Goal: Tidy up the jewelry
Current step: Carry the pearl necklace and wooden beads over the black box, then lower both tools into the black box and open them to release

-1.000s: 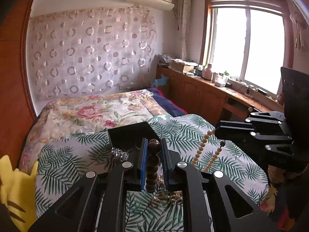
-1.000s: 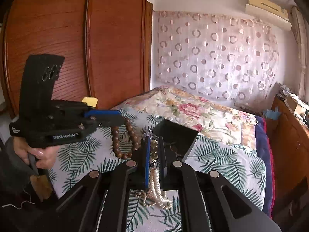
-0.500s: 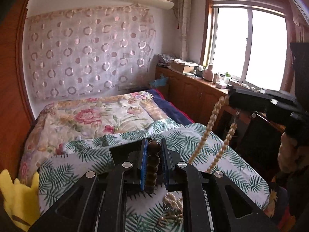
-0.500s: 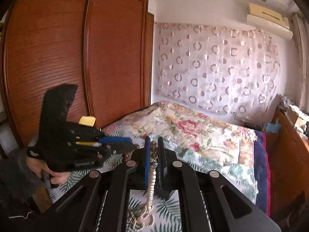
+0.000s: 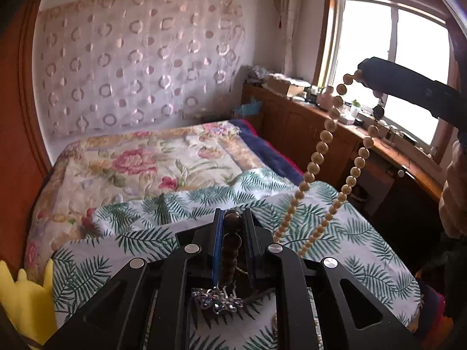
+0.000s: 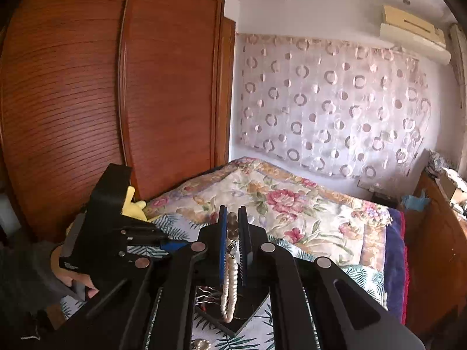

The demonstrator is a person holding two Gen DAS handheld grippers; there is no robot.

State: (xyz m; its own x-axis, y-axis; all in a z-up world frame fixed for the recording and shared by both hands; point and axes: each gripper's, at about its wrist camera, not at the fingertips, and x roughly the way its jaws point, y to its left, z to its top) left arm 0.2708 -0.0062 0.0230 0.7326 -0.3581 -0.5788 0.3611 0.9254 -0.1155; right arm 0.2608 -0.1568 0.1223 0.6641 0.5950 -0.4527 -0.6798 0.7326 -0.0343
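Jewelry sorting barely begun, by the look of it: both strands aloft over the bed (image 5: 140, 157), nothing visibly stowed. Black tray (image 6: 248, 312) on the palm-leaf cover near the bed's foot edge, its contents mostly hidden. Pearl necklace (image 5: 318, 157) pinched in the right gripper (image 6: 232, 227), long axis near vertical, loop trailing down toward the cover. Dark wooden bead bracelet (image 5: 232, 239) clamped in the left gripper (image 5: 232, 218), hanging straight down. Silver brooch (image 5: 217, 303) loose below, apparently unsorted; probably more pieces out of sight.
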